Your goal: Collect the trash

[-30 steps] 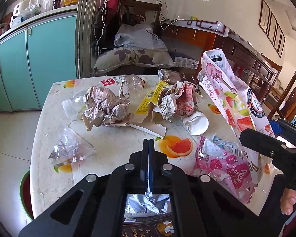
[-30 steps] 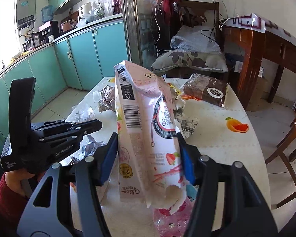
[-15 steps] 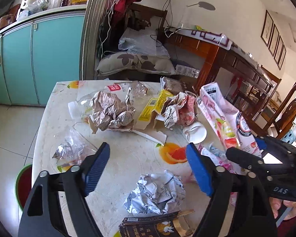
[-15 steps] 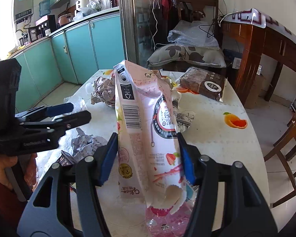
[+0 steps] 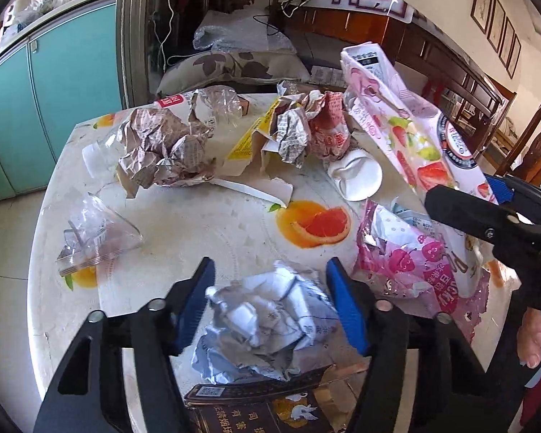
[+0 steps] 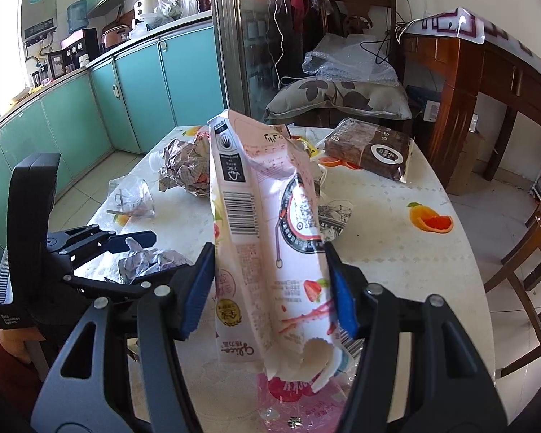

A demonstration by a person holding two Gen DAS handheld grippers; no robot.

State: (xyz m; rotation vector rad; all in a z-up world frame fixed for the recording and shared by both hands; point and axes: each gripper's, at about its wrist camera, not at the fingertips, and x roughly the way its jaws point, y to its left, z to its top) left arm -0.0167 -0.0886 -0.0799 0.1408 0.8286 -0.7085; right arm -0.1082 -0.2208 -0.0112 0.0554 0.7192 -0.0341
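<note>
Both tongs work over a round table [image 5: 184, 223] strewn with trash: the left gripper [image 5: 270, 288] is spread open, its blue pads either side of a crumpled foil wrapper [image 5: 267, 321] lying at the near edge. The right gripper [image 6: 267, 281] clenches a tall pink carton [image 6: 267, 216], upright. Beyond lie crumpled newspaper [image 5: 158, 151] and a clear plastic bag [image 5: 93, 234].

Crumpled silvery foil wrapper [image 5: 267, 324] looks shiny and creased. The pink carton [image 6: 270, 238] is smooth printed card, torn at one end. The table [image 5: 198, 227] wears a glossy, orange-printed plastic cloth. Gripper pads [image 5: 194, 303] are ribbed blue rubber.
</note>
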